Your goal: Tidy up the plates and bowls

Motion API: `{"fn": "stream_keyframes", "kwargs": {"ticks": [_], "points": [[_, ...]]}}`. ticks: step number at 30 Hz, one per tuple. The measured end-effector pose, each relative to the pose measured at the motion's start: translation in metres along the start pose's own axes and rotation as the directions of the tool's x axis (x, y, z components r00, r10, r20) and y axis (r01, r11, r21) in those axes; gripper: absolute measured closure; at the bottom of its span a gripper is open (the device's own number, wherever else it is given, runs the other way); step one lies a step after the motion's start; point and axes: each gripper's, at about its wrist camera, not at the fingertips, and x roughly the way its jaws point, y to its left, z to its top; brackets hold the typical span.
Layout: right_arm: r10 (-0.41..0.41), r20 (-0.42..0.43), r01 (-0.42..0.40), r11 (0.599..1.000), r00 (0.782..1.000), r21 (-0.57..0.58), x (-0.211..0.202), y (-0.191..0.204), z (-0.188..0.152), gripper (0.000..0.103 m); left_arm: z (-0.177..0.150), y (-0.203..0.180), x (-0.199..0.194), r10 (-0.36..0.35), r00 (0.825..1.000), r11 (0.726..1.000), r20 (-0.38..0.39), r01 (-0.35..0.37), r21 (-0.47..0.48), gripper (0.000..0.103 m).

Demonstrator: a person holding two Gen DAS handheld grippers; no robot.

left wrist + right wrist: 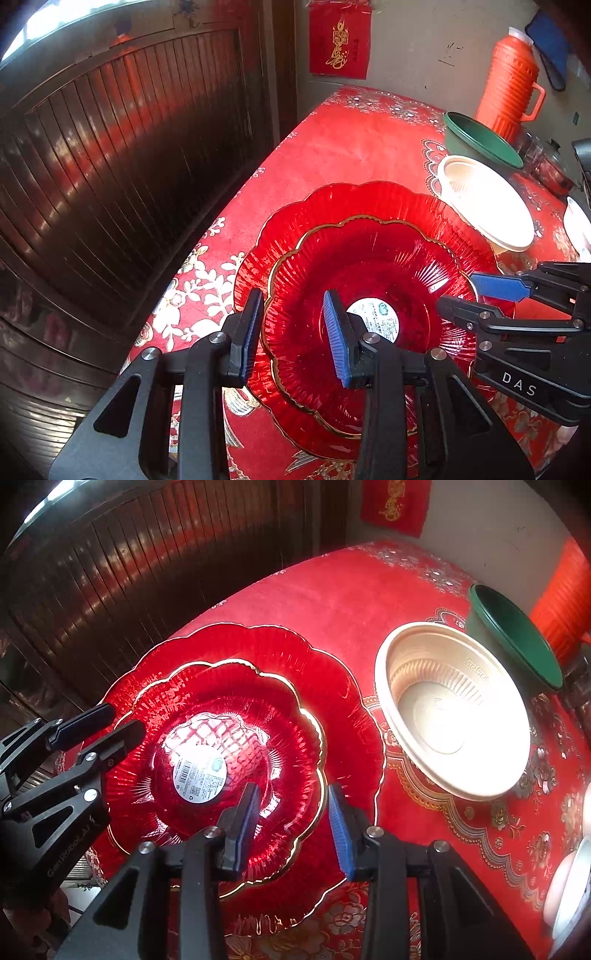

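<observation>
The left tongs (pixel 293 325) point steeply down over the near-left edge of a small red glass plate (pixel 369 273), their two blue-padded fingers (pixel 334 339) straddling its gold-trimmed rim: one finger lies outside the rim, the other over the plate's inside. A clear gap shows on either side of the glass, so these tongs stand spread, not pinching.

The right tongs (pixel 291 812) also point steeply down, over the opposite side of the same small plate. Their fingers (pixel 341 830) bracket the scalloped gold rim in the same way, one over the plate's well and one beyond its edge, with space between pads and glass; they too stand spread. In each wrist view the other tongs reach in from the side, at the plate's far edge.

The small red plate sits nested in the middle of a larger red scalloped plate (pixel 325 657), which lies flat on the tabletop (pixel 351 140) under a red cloth with floral print. A round white label (pixel 199 775) shows at the small plate's centre.

Just beyond the stacked plates, to the right, a cream plastic bowl (pixel 454 709) rests upright on the cloth, close to the large plate's rim. Behind it a dark green bowl (pixel 517 642) leans tilted. Farther back stands an orange thermos (pixel 506 85) near the wall, and a red paper hanging (pixel 338 44) is on the wall itself. A dark slatted wooden panel (pixel 129 166) runs along the tabletop's left side.
</observation>
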Motion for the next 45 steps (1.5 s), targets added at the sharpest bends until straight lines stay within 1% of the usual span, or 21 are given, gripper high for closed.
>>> {"fn": "stream_keyframes", "kwargs": {"ticks": [3, 4, 7, 9, 11, 12, 13, 15, 18, 20, 21, 22, 24, 26, 31, 34, 45], "points": [[-0.023, 0.028, 0.023, 1.0, 0.999, -0.01, -0.007, 0.0, -0.002, 0.064, 0.0, -0.005, -0.004, 0.007, 1.0, 1.0, 0.018, -0.008, 0.006, 0.07], [-0.031, 0.036, 0.032, 0.999, 0.999, -0.013, -0.01, 0.0, -0.002, 0.062, 0.001, -0.006, -0.004, 0.007, 1.0, 1.0, 0.021, -0.007, 0.007, 0.069], [-0.047, 0.066, 0.048, 0.999, 0.997, -0.016, -0.02, 0.001, -0.005, 0.05, 0.003, -0.009, -0.005, -0.01, 1.0, 1.0, 0.022, 0.009, 0.003, 0.068], [-0.056, 0.083, 0.058, 0.998, 0.995, -0.02, -0.026, 0.002, -0.006, 0.047, 0.004, -0.013, -0.006, -0.014, 1.0, 1.0, 0.025, 0.014, 0.001, 0.068], [-0.067, 0.106, 0.07, 0.997, 0.992, -0.024, -0.033, 0.004, -0.009, 0.039, 0.004, -0.015, -0.007, -0.019, 0.999, 1.0, 0.027, 0.019, -0.001, 0.068], [-0.071, 0.118, 0.074, 0.997, 0.99, -0.02, -0.036, 0.004, -0.01, 0.032, 0.005, -0.016, -0.008, -0.022, 0.999, 1.0, 0.029, 0.023, -0.005, 0.068], [-0.072, 0.13, 0.074, 0.997, 0.989, -0.013, -0.04, 0.002, -0.011, 0.03, 0.005, -0.016, -0.009, -0.026, 0.999, 1.0, 0.031, 0.026, -0.008, 0.068], [-0.062, 0.153, 0.062, 0.998, 0.986, 0.006, -0.047, -0.002, -0.014, 0.029, 0.007, -0.016, -0.012, -0.036, 0.999, 0.999, 0.038, 0.037, -0.016, 0.068], [-0.052, 0.18, 0.046, 0.998, 0.982, 0.04, -0.057, -0.012, -0.017, 0.024, 0.009, -0.019, -0.017, -0.052, 0.998, 0.998, 0.046, 0.053, -0.028, 0.067], [-0.07, 0.2, 0.06, 0.997, 0.977, 0.058, -0.064, -0.017, -0.021, 0.024, 0.011, -0.023, -0.022, -0.071, 0.996, 0.997, 0.057, 0.073, -0.039, 0.053], [-0.078, 0.211, 0.066, 0.996, 0.974, 0.066, -0.068, -0.02, -0.022, 0.024, 0.012, -0.026, -0.025, -0.082, 0.994, 0.995, 0.069, 0.085, -0.043, 0.042], [-0.084, 0.22, 0.069, 0.995, 0.972, 0.074, -0.071, -0.023, -0.024, 0.024, 0.013, -0.029, -0.029, -0.094, 0.992, 0.994, 0.086, 0.098, -0.046, 0.039], [-0.087, 0.234, 0.066, 0.993, 0.968, 0.095, -0.077, -0.031, -0.026, 0.023, 0.016, -0.037, -0.035, -0.107, 0.989, 0.993, 0.107, 0.112, -0.04, 0.039], [-0.09, 0.24, 0.064, 0.991, 0.967, 0.116, -0.081, -0.04, -0.028, 0.023, 0.02, -0.045, -0.037, -0.121, 0.987, 0.992, 0.104, 0.125, -0.029, 0.039], [-0.125, 0.257, 0.086, 0.984, 0.958, 0.158, -0.089, -0.058, -0.036, 0.023, 0.027, -0.067, -0.042, -0.145, 0.983, 0.989, 0.112, 0.146, 0.0, 0.039], [-0.134, 0.259, 0.086, 0.978, 0.956, 0.189, -0.092, -0.072, -0.043, 0.023, 0.03, -0.079, -0.041, -0.157, 0.982, 0.988, 0.104, 0.156, 0.018, 0.039], [-0.205, 0.25, 0.134, 0.952, 0.946, 0.276, -0.104, -0.12, -0.059, 0.023, 0.044, -0.13, -0.039, -0.196, 0.977, 0.977, 0.082, 0.188, 0.097, 0.039]]}}
